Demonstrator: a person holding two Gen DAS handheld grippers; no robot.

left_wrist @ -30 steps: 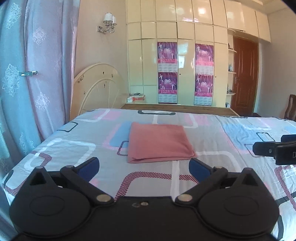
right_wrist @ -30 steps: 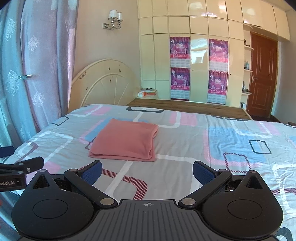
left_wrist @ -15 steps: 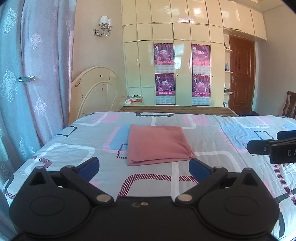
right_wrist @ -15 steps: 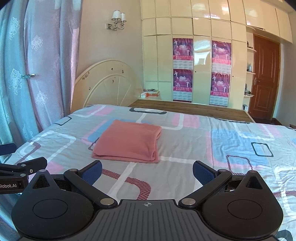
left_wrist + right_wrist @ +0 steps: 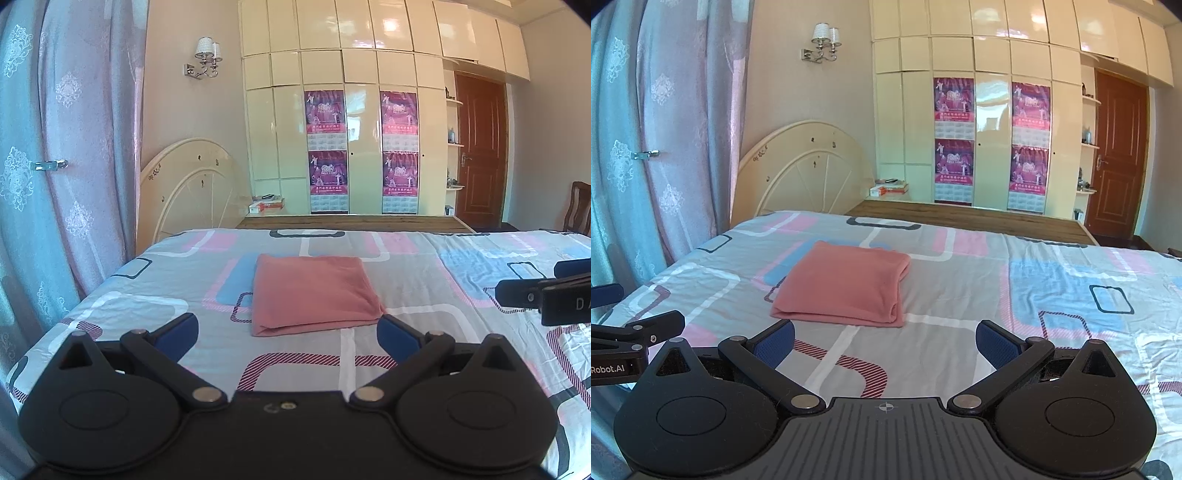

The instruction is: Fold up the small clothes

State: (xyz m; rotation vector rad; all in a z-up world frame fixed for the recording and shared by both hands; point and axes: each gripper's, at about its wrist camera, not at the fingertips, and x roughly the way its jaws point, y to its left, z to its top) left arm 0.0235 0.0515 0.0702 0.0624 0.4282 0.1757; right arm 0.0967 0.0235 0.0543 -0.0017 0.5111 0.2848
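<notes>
Jaws apart; folded cloth [image 5: 314, 293] lengthwise away.

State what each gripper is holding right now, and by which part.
Nothing is held. The left gripper and right gripper are both open and clear of the folded pink cloth lying on the bed.

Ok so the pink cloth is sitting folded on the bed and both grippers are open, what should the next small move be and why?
Probably just draw both back and leave it. The pink cloth already lies as a neat flat rectangle on the bed, its layered edges stacked evenly in the right wrist view. The left hand-held gripper and right hand-held gripper are open, empty and short of it, so nothing seems left to fold.
</notes>
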